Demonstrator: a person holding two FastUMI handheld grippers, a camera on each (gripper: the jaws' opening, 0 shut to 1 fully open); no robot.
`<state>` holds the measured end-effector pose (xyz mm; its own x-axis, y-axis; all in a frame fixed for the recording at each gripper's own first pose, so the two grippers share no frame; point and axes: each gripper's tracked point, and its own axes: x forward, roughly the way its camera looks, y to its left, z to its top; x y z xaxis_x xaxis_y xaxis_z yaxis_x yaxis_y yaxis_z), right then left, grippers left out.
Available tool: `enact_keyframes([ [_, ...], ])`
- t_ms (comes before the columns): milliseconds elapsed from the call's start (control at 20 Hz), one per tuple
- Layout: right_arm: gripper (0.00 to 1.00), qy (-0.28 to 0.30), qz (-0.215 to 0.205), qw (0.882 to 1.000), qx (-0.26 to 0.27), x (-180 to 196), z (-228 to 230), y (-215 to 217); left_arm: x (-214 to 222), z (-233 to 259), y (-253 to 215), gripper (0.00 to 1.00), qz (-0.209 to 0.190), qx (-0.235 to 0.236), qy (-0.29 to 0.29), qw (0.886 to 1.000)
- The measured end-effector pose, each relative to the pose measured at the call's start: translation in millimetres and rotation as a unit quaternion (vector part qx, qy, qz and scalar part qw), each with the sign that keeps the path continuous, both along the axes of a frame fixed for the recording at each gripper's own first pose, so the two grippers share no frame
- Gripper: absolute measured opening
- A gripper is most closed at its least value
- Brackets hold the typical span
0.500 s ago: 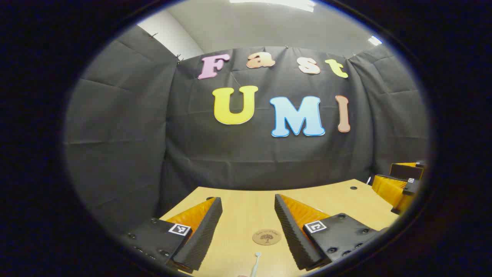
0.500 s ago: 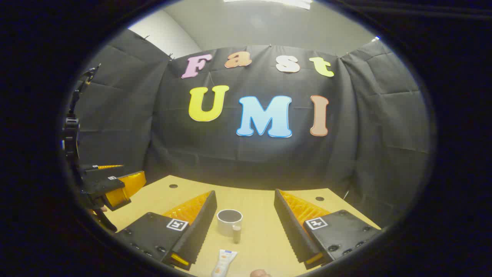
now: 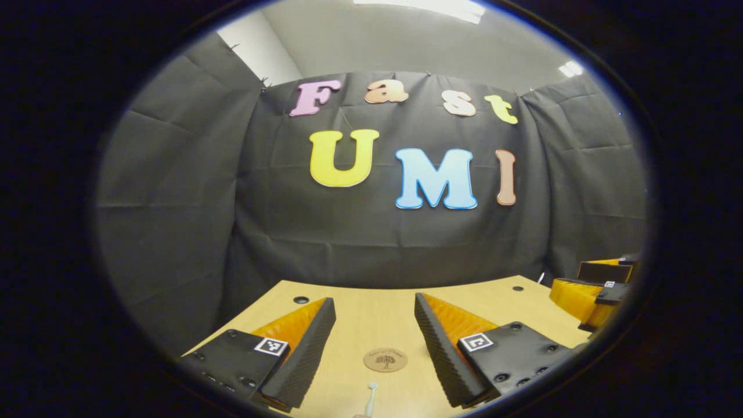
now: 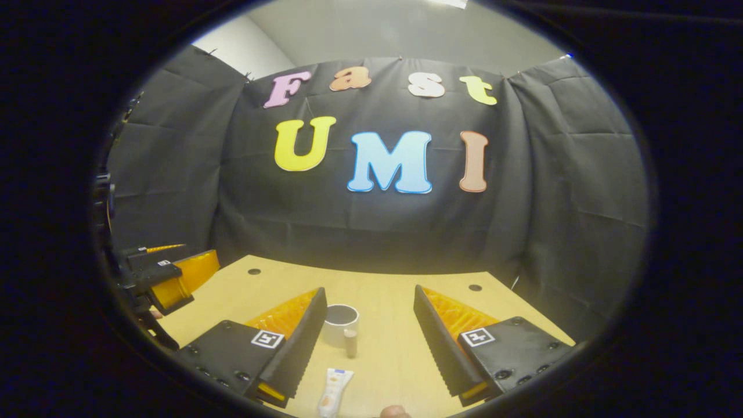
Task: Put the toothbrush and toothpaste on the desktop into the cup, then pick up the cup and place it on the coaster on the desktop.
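Presently both grippers hover with jaws spread, holding nothing: left gripper (image 3: pixel 374 339) lined over toothbrush (image 3: pixel 370 397) and coaster (image 3: pixel 385 360); right gripper (image 4: pixel 370 337) over toothpaste (image 4: pixel 332 395), near the cup (image 4: pixel 339 326), likely pre-grasp.

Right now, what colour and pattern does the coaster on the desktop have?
Light brown, with a dark tree-like print in the middle: the coaster shows best in the left gripper view.

i am working in a recording booth, not a home: black cloth wall (image 3: pixel 371 232) pinned up across the middle of the frame, a plain white wall (image 3: pixel 255 46) and a ceiling light (image 3: pixel 424 7) showing above it at the top, a bare wooden desk (image 4: pixel 383 360) along the bottom.
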<state>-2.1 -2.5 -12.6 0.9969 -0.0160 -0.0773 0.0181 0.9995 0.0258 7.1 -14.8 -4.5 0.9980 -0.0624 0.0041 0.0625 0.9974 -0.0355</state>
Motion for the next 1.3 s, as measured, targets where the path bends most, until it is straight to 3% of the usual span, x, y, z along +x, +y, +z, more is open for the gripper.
enact_keyframes([
  [50,0.95,0.005,0.002,1.000,0.003,0,-1,1,2,-1,1,0.89,0.000,0.003,0.001,1.000],
  [100,0.94,0.008,0.004,1.000,0.005,1,-2,3,3,-1,1,0.94,-0.002,0.006,0.002,1.000],
  [150,0.95,0.011,0.005,1.000,0.008,2,-2,4,4,-1,0,0.89,-0.005,0.008,0.002,1.000],
  [300,0.95,0.022,0.004,1.000,0.009,5,-5,7,6,-4,-4,0.94,-0.018,-0.001,0.008,1.000],
  [350,0.94,0.026,0.004,1.000,0.005,6,-7,8,7,-6,-3,0.89,-0.019,-0.005,0.010,1.000],
  [400,0.94,0.031,0.004,1.000,0.001,6,-9,8,8,-9,-4,0.94,-0.019,-0.005,0.016,1.000],
  [700,0.95,0.111,0.022,0.993,-0.012,10,-44,21,14,-55,-19,0.92,-0.040,0.012,0.102,0.994],
  [850,0.95,0.170,0.032,0.985,-0.009,15,-70,25,14,-88,-25,0.95,-0.043,0.017,0.162,0.986],
  [1000,0.96,0.235,0.043,0.971,0.007,17,-98,31,15,-116,-30,0.92,-0.045,0.000,0.217,0.975],
  [1300,0.96,0.315,0.052,0.947,0.028,15,-132,35,9,-163,-31,0.95,-0.043,0.002,0.315,0.948],
])
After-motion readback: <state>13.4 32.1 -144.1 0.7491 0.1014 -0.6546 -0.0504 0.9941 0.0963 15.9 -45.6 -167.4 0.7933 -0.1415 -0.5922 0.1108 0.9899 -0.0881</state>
